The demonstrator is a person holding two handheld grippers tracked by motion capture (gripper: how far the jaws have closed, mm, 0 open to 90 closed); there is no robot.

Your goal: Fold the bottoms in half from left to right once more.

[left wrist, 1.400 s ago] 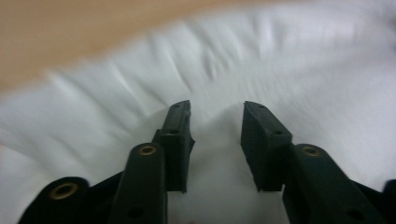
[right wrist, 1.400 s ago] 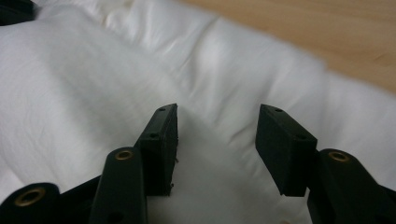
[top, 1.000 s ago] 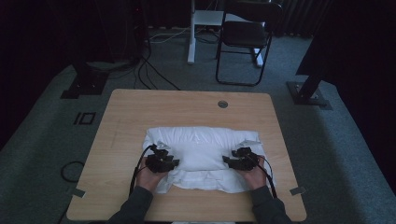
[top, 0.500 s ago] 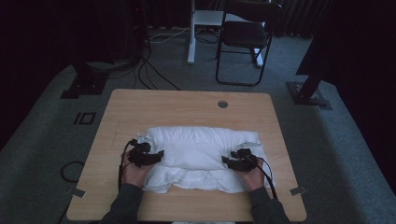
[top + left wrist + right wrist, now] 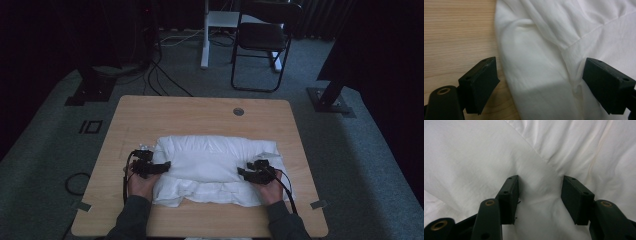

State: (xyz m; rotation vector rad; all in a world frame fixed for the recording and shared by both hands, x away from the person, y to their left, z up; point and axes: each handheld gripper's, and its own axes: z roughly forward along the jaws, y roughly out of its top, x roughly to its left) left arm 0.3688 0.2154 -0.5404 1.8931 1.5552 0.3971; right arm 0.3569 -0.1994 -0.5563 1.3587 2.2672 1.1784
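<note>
We pin the white pillow (image 5: 215, 165) with our right gripper (image 5: 540, 195) pinching a fold; our left gripper (image 5: 539, 82), jaws just opened wide, straddles its edge to regrip.

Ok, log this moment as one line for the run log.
scene: white pillow on wooden table | left gripper: jaws just opened, straddling pillow edge | right gripper: pinching pillow fabric

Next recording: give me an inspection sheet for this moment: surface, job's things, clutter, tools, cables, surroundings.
Surface: wooden table, grommet hole near far edge.
Job's things: white pillow, its case bunched along the near edge.
Clutter: nothing seen.
Tools: left tool at the pillow's left end, jaws just opened wide, pads off the cloth; right tool pinching a ridge of fabric.
Cables: tool cable; floor cables.
Surroundings: folding chair, grey carpet.
</note>
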